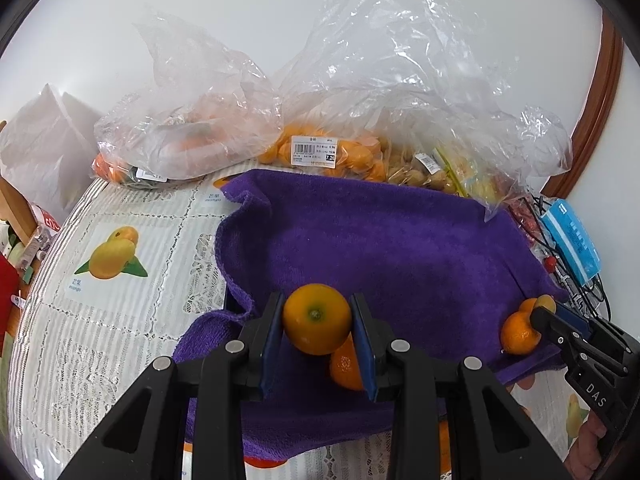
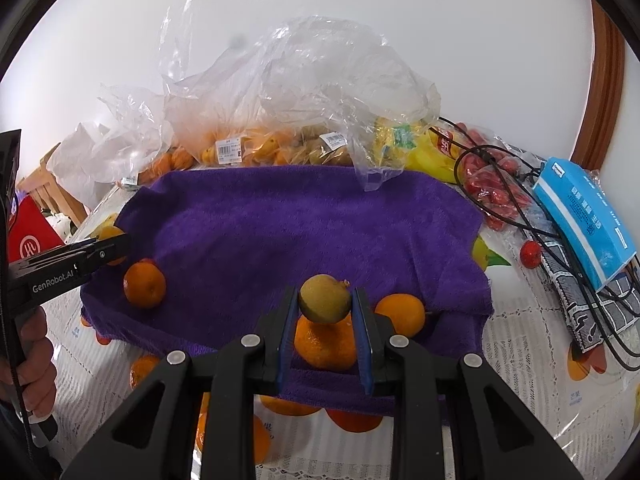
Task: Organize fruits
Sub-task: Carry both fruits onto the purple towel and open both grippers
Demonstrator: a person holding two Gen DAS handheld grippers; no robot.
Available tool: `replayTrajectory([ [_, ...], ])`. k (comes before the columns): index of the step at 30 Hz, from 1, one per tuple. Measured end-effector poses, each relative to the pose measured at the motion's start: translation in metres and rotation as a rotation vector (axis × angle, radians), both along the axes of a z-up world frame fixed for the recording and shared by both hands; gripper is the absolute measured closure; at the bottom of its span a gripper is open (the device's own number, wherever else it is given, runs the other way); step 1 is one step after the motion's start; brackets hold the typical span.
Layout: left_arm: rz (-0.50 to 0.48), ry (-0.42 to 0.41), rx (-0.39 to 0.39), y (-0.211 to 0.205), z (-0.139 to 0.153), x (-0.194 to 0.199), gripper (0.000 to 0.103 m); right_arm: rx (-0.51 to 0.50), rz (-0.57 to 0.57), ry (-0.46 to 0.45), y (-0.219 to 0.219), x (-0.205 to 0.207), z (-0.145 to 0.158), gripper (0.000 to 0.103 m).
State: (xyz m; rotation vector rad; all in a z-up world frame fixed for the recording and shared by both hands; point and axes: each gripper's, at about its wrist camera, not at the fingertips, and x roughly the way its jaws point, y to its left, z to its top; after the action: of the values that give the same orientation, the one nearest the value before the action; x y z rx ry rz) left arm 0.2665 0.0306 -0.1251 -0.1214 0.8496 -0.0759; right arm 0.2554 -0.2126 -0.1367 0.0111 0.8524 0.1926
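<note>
Over the rumpled purple terry towel [image 1: 400, 248], the left gripper [image 1: 318, 320] clamps a smooth round orange fruit [image 1: 317, 319] while the right gripper [image 2: 325, 308] pinches a small yellow-green round fruit [image 2: 325, 298] above a dimpled tangerine [image 2: 325, 346]. Both look mid-placement to me. Next comes lowering each beside its own kind, then letting go gently, with the clear plastic bags [image 1: 360, 92] behind.

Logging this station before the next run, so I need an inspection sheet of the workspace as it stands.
Surface: purple towel spread over a fruit-print tablecloth.
Job's things: loose oranges on the towel; bagged fruit behind it.
Clutter: blue box, packet of red fruits.
Grippers: left gripper shut on an orange; right gripper shut on a small brownish fruit.
Cables: black cables at the right, across the packet.
Surroundings: white wall, brown wooden trim.
</note>
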Motion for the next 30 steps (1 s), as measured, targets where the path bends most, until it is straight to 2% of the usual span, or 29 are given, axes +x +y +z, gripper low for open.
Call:
replayTrajectory([
  [11,-0.011,0.023,0.006,-0.0026,-0.004,0.002,0.071,-0.016,-0.004,0.001,0.0011,-0.0002,-0.0017,0.076],
  [17,-0.017,0.027,0.008,-0.0043,-0.0051,0.0018,0.071,-0.026,-0.001,0.006,0.0014,0.0009,-0.004,0.07],
  [30,-0.023,0.027,0.004,-0.0051,-0.0048,0.0011,0.071,-0.024,0.004,-0.003,0.0016,-0.0009,-0.0018,0.069],
])
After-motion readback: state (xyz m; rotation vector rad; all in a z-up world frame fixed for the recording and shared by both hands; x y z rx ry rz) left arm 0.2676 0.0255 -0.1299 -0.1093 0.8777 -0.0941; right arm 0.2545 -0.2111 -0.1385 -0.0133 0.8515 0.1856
